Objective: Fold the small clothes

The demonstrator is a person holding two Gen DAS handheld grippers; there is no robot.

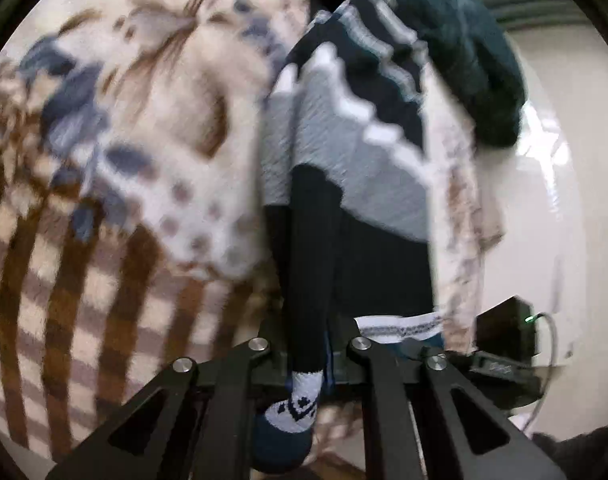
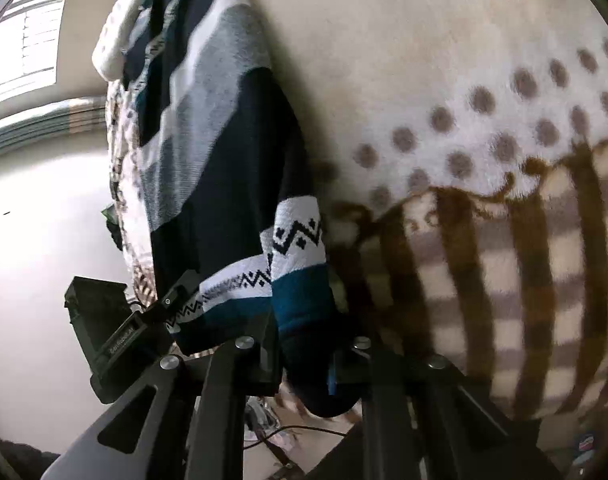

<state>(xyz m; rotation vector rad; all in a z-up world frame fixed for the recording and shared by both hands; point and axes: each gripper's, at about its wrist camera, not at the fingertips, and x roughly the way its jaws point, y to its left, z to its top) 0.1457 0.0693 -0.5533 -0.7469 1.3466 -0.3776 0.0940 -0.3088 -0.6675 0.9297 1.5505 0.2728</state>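
Both grippers have the navy sweater (image 1: 344,128) pinched by its patterned hem, clear above the plaid blanket (image 1: 64,300). The left gripper (image 1: 308,364) is clamped on one corner, the right gripper (image 2: 308,364) on the other (thick bunch there). Risk: a thin bite slips, one corner drops onto the blanket, and the fold goes crooked.

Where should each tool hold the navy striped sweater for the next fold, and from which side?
Keep to the patterned hem band. The navy striped sweater hangs stretched over the blanket. The left tool and right tool are each shut on a bottom end. The band is the thickest, firmest edge. Come from below, fingers along the hem; that probably keeps it from bunching.
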